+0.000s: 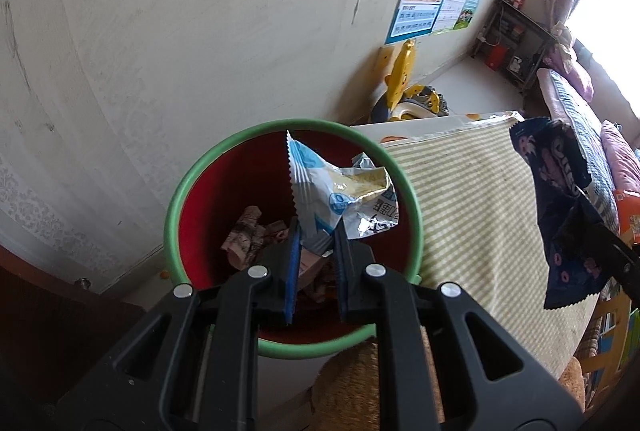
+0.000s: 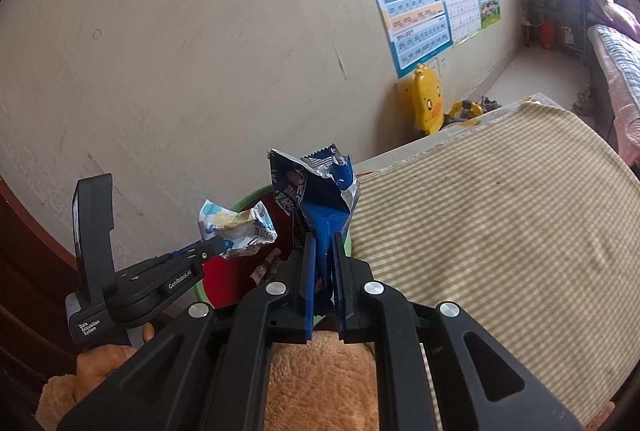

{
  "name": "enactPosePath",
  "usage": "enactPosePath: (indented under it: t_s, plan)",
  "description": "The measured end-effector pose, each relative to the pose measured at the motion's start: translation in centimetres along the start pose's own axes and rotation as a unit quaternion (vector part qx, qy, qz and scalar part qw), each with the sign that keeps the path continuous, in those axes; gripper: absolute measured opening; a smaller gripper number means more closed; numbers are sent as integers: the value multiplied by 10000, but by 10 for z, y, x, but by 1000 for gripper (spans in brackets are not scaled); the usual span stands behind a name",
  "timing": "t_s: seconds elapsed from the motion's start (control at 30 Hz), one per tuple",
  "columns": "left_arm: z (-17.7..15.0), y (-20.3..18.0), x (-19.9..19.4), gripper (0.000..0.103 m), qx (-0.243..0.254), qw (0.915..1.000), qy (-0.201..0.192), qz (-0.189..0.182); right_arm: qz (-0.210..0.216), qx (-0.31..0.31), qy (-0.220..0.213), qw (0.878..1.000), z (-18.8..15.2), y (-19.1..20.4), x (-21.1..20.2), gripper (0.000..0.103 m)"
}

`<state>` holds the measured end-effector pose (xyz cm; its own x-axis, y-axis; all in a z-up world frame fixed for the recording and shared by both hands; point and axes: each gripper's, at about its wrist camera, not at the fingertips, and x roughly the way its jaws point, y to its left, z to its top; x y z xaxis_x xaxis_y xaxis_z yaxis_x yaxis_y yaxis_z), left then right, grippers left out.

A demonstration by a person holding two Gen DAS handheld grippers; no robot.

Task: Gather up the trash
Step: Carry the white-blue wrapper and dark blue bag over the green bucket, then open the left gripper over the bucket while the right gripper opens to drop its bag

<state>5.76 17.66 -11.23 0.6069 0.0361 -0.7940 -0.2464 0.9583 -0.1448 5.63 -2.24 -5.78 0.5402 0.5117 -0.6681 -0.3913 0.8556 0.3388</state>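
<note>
Crinkled white-and-blue foil, one snack wrapper (image 1: 336, 191), sits pinched between the blue pads of the left gripper (image 1: 316, 235), directly above the open mouth of one red bin with a green rim (image 1: 256, 129) at the centre of the left wrist frame; crumpled brownish paper scraps (image 1: 250, 237) lie at its bottom. One dark blue Oreo wrapper (image 2: 316, 191) stands clamped in the right gripper (image 2: 324, 255), at the centre of the right wrist frame, above the bin's edge where it meets the green-striped tablecloth (image 2: 500, 223). Two wrappers, two grippers, each closed narrowly on its own. Several posters (image 2: 416, 3) hang upper right.
</note>
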Motion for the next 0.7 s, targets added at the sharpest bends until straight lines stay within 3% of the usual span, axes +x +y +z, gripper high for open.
enactPosePath:
  t_s: [0.7]
  plan:
    - [-1, 26, 35, 15, -159, 9993, 336, 69, 97, -97, 267, 9995, 12, 19, 40, 8]
